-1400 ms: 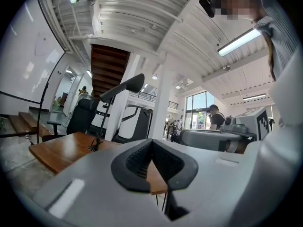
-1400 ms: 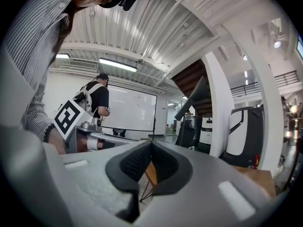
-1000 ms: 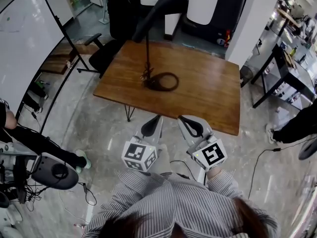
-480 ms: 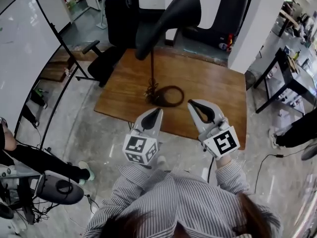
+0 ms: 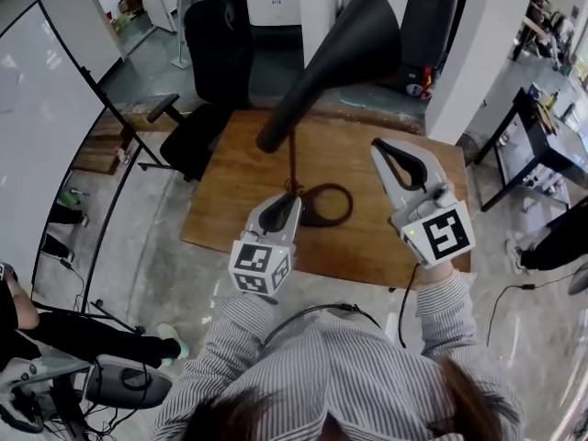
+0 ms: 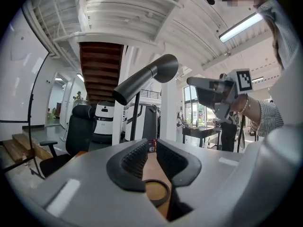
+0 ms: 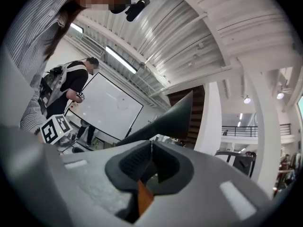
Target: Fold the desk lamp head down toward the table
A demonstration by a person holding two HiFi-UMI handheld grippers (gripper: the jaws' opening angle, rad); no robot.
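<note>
A black desk lamp stands on the wooden table (image 5: 230, 186). Its cone head (image 5: 354, 49) tilts up on a thin stem (image 5: 293, 159) above a ring base (image 5: 327, 205). My left gripper (image 5: 287, 200) points level just short of the stem. Its jaws have just been opening and stand a little apart, with nothing between them; the ring base (image 6: 158, 193) shows through the gap. The lamp head (image 6: 147, 79) hangs above it. My right gripper (image 5: 378, 145) is raised to the right of the stem, below the head, and is shut and empty. The cone (image 7: 170, 119) fills the view just past its tips (image 7: 151, 143).
A black office chair (image 5: 197, 122) stands at the table's far left corner. A whiteboard on a stand (image 5: 46, 127) lines the left side. A white pillar (image 5: 469, 53) and a dark side table (image 5: 542, 127) are at the right. A person (image 7: 75, 86) stands by the whiteboard.
Both grippers have come forward from the floor side to over the table, toward the lamp. The right one has also risen toward the lamp head. The left jaws have parted.
</note>
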